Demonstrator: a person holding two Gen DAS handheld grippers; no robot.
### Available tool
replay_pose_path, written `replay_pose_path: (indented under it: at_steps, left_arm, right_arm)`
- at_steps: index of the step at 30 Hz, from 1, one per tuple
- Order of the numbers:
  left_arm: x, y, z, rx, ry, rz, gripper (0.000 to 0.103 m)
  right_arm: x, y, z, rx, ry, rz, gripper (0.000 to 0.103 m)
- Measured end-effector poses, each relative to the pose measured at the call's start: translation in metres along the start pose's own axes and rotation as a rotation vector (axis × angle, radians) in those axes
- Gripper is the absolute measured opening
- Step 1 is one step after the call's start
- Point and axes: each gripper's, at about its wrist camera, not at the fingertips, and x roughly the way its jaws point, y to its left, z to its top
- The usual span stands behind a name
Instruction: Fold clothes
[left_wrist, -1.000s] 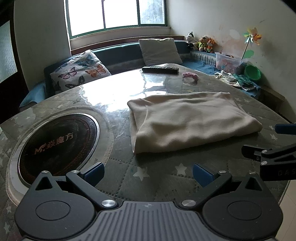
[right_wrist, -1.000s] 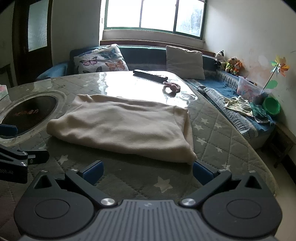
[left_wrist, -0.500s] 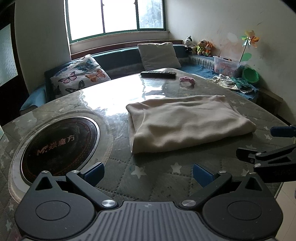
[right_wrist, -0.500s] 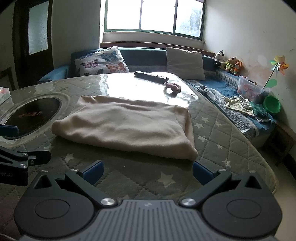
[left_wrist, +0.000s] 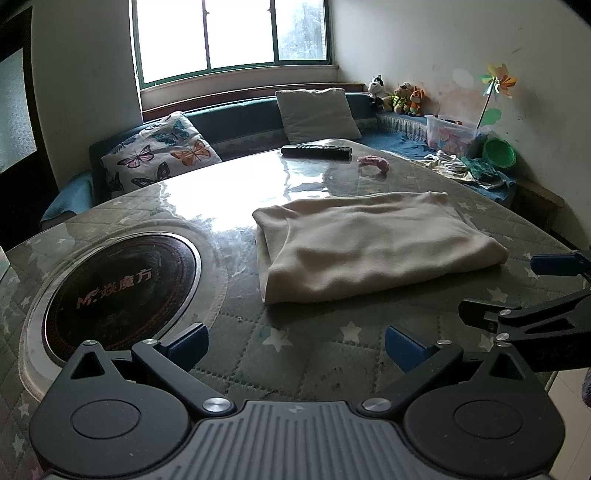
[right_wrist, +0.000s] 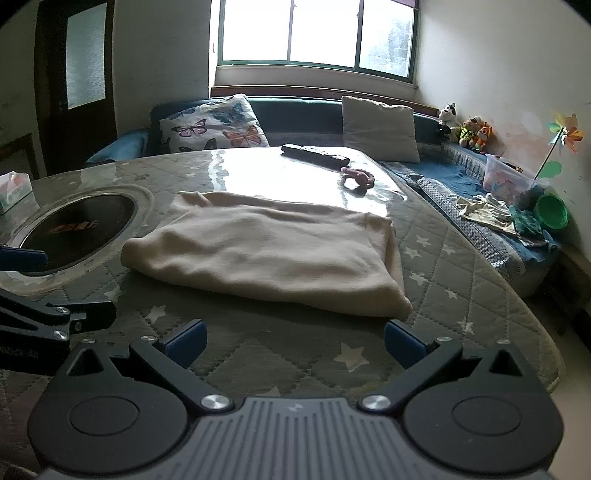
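Observation:
A cream garment (left_wrist: 369, 240) lies folded into a flat rectangle on the star-patterned table; it also shows in the right wrist view (right_wrist: 266, 254). My left gripper (left_wrist: 295, 345) is open and empty, held back from the garment's near edge. My right gripper (right_wrist: 293, 341) is open and empty, also short of the near edge. The right gripper shows at the right of the left wrist view (left_wrist: 535, 291). The left gripper shows at the left edge of the right wrist view (right_wrist: 40, 291).
A round black cooktop (left_wrist: 114, 288) is set into the table (left_wrist: 314, 347) on the left. A black remote (left_wrist: 316, 150) and a pink object (left_wrist: 375, 162) lie at the far side. A tissue box (right_wrist: 13, 186) stands far left. Cushioned benches surround the table.
Both grippers have drawn back and risen a little from the folded garment, which now looks farther away. The garment has not moved.

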Motion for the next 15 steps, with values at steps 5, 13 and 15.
replay_pose_path:
  at_steps: [5, 13, 15]
  left_arm:
    - [-0.0002, 0.0013, -0.0001, -0.002, -0.001, 0.001, 0.103]
    - [0.0000, 0.0001, 0.0002, 0.003, 0.003, 0.004, 0.103]
    - [-0.0001, -0.0004, 0.0005, 0.004, 0.003, 0.004, 0.103]
  right_arm:
    - [0.0002, 0.0017, 0.0003, -0.003, 0.001, 0.004, 0.103]
    - [0.0015, 0.0040, 0.0013, -0.008, 0.005, 0.010, 0.103]
    - [0.0021, 0.0038, 0.0014, -0.008, 0.007, 0.009, 0.103]
